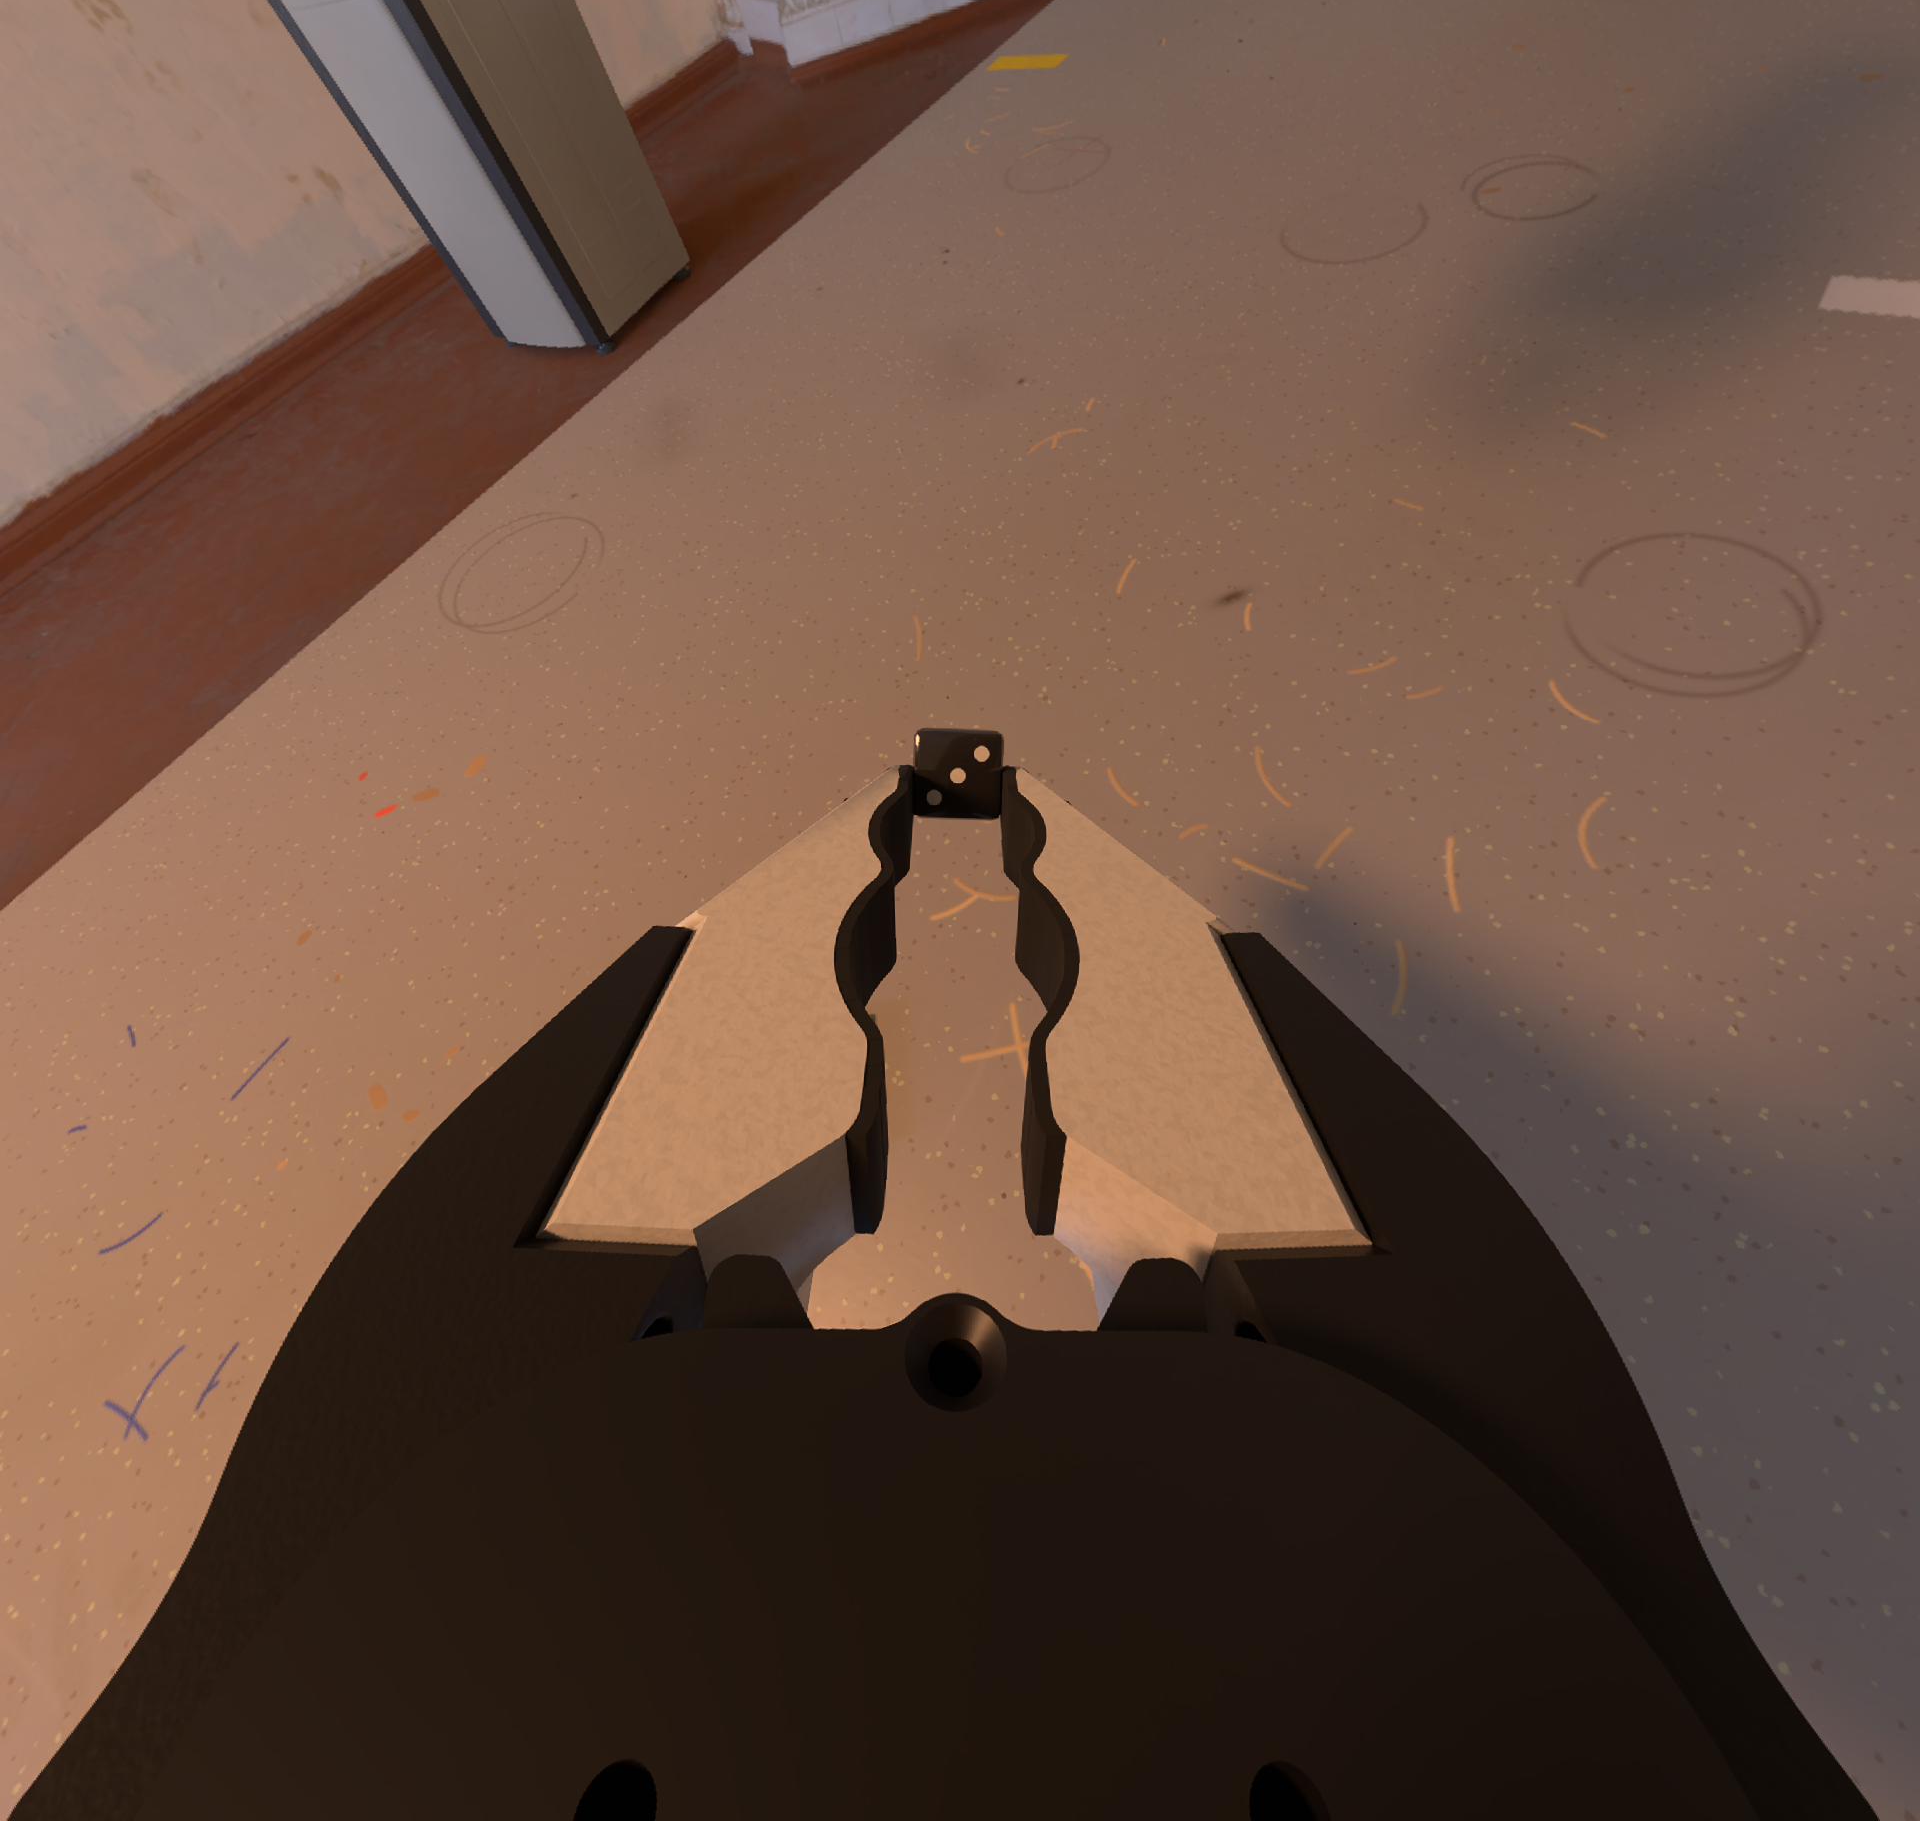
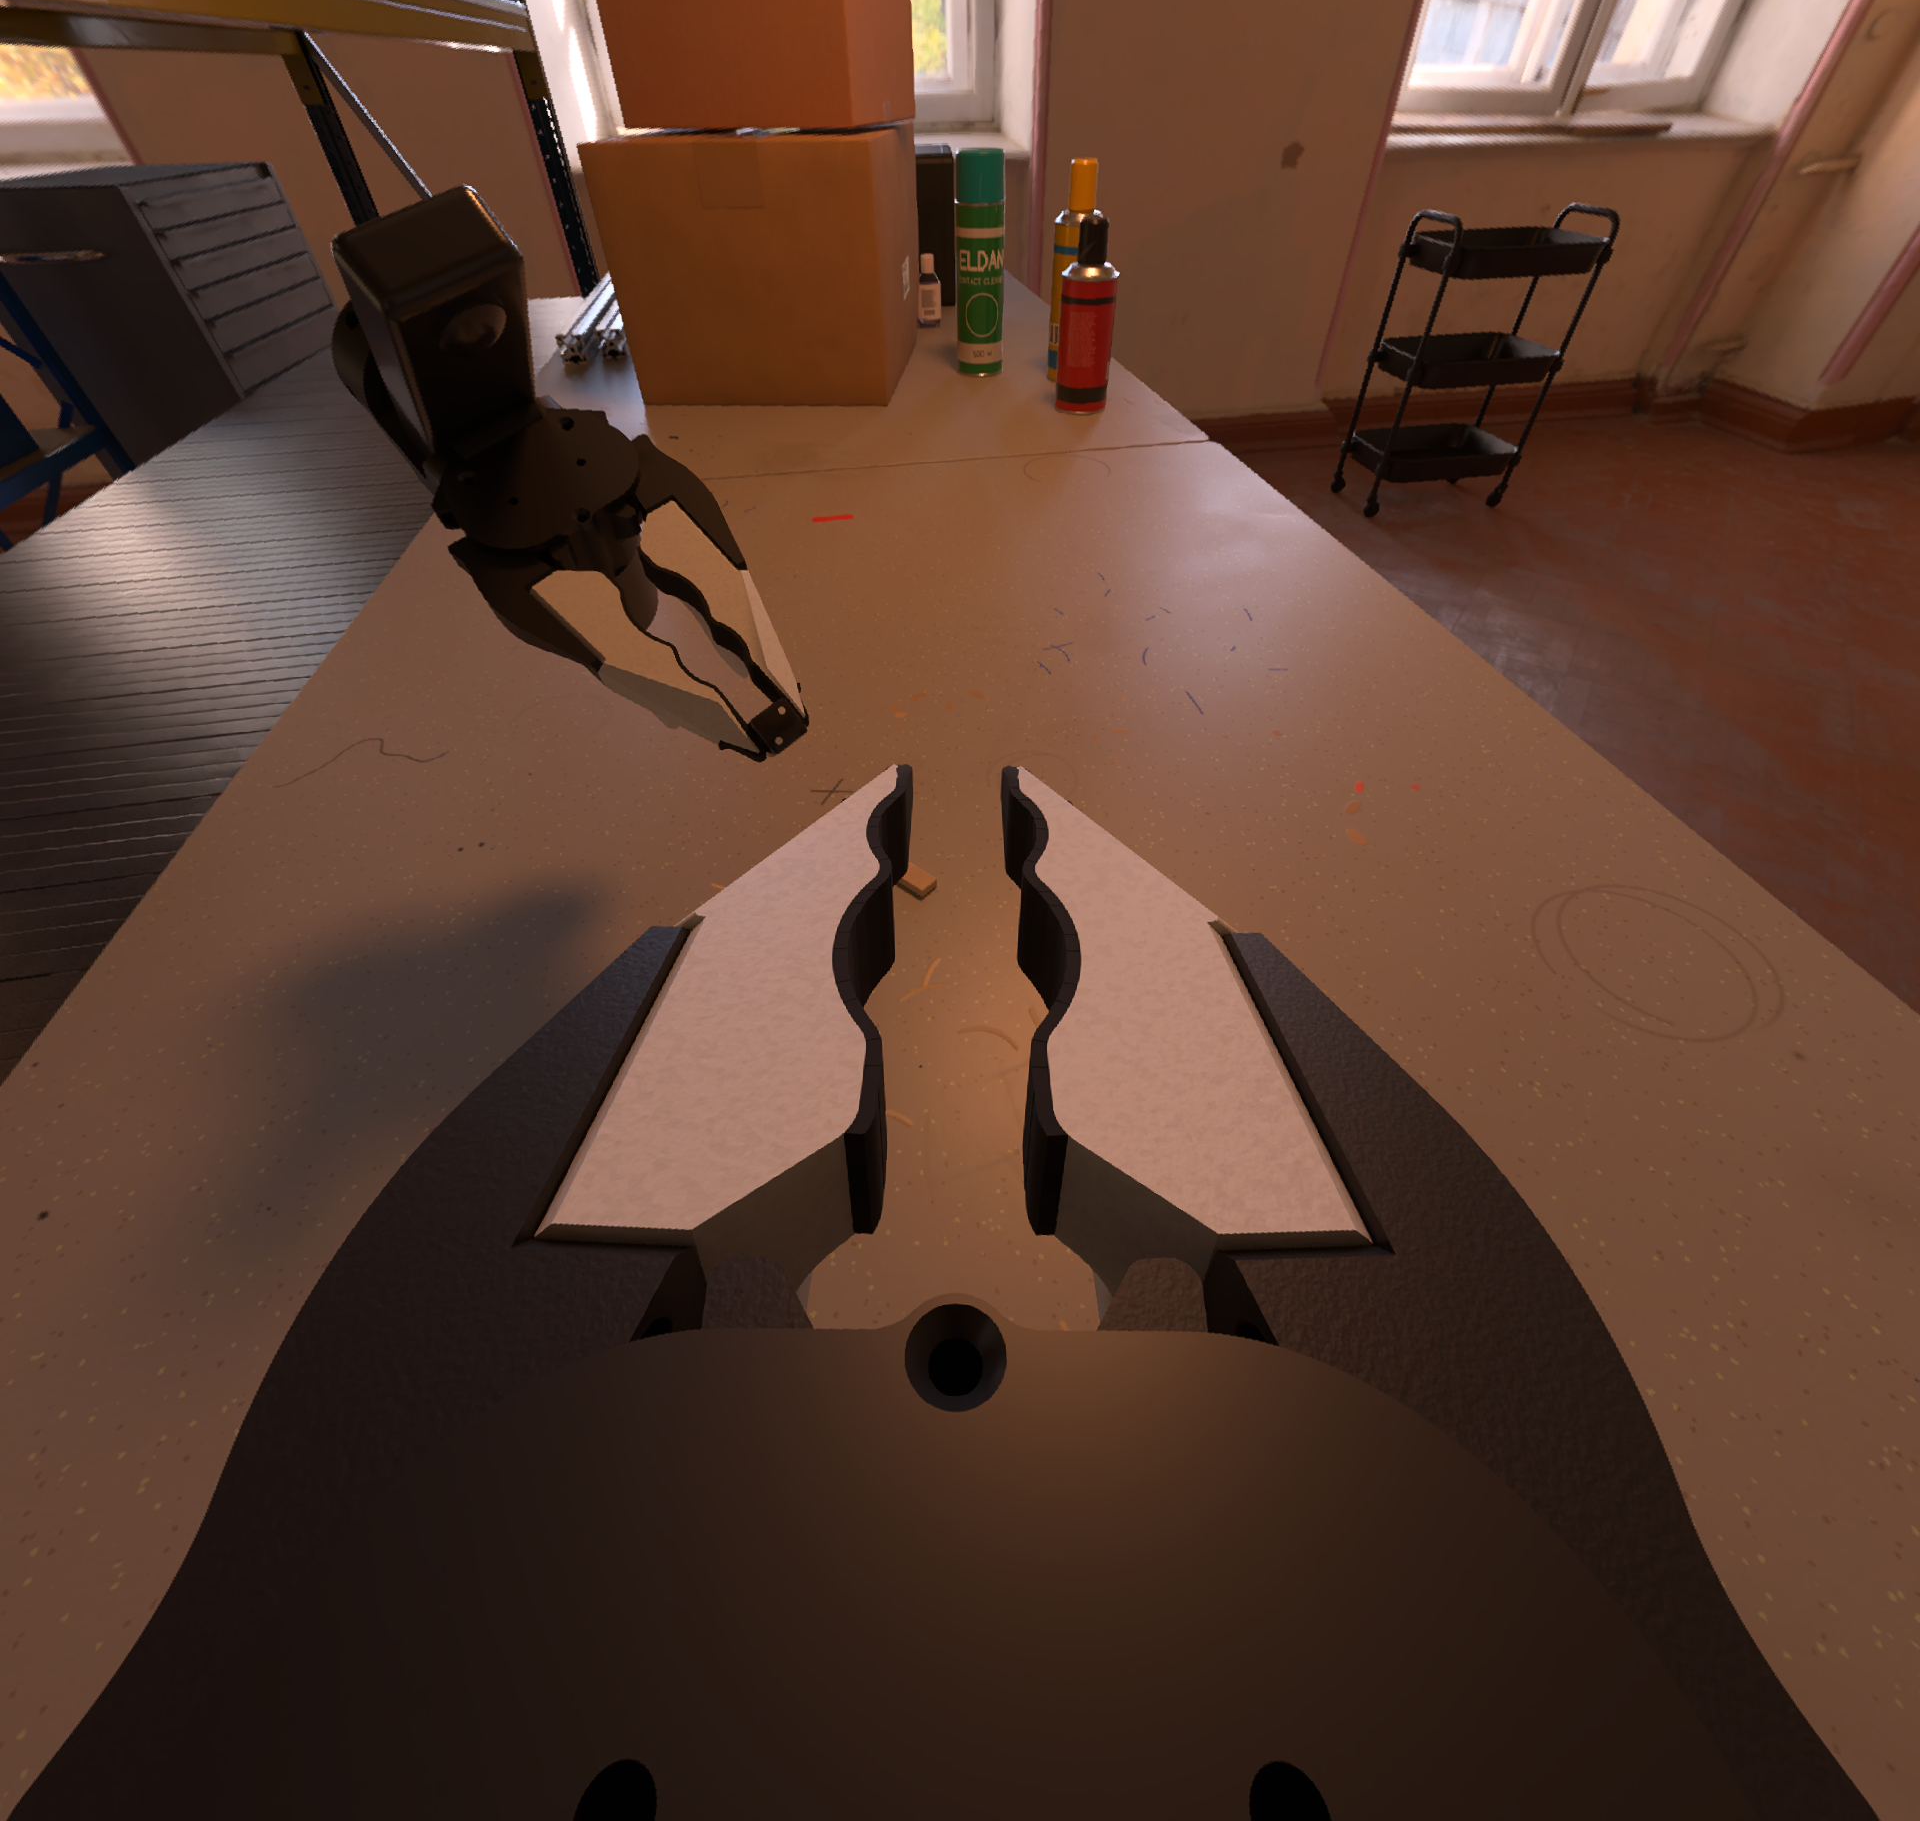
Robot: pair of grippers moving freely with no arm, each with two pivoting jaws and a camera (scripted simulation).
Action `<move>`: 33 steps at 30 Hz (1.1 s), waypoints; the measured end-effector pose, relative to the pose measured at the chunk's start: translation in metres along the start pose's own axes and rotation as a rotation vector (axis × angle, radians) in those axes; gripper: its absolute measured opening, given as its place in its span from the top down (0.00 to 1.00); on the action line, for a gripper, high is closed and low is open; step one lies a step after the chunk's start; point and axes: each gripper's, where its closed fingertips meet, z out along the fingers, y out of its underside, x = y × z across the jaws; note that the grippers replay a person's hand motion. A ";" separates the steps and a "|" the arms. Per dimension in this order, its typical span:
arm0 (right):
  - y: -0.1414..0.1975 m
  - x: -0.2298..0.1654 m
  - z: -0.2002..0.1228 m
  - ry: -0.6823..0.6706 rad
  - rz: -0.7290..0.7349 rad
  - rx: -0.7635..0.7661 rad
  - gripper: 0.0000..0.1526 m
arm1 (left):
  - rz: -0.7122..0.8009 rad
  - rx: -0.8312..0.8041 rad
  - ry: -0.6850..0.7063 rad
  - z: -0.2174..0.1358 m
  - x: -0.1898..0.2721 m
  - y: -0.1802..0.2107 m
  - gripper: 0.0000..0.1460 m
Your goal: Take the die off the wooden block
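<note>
My left gripper (image 1: 957, 784) is shut on a small black die (image 1: 957, 774) with white pips, held at its fingertips above the table. In the right wrist view the left gripper (image 2: 774, 727) hangs in the air at the left with the die (image 2: 777, 724) between its tips. A small wooden block (image 2: 920, 882) lies flat on the table, partly hidden behind my right gripper's left finger. My right gripper (image 2: 957, 784) is open and empty, above the table, with the block seen in the gap between its fingers.
Cardboard boxes (image 2: 758, 265), spray cans (image 2: 979, 265) and a small bottle (image 2: 928, 288) stand at the table's far end. A black trolley (image 2: 1475, 358) stands on the floor at the right. The table's edge (image 1: 623, 400) runs along the left in the left wrist view.
</note>
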 end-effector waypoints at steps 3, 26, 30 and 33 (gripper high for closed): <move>0.002 0.000 0.001 0.004 -0.004 -0.014 0.89 | 0.007 -0.013 0.005 0.002 0.001 0.002 0.89; 0.018 0.002 0.005 0.011 -0.022 -0.082 0.89 | 0.022 -0.064 0.034 0.008 0.007 0.011 0.89; 0.023 0.003 0.007 0.012 -0.030 -0.114 0.89 | 0.027 -0.075 0.036 0.009 0.008 0.013 0.89; 0.027 0.003 0.008 0.014 -0.035 -0.133 0.89 | 0.030 -0.081 0.037 0.009 0.008 0.013 0.89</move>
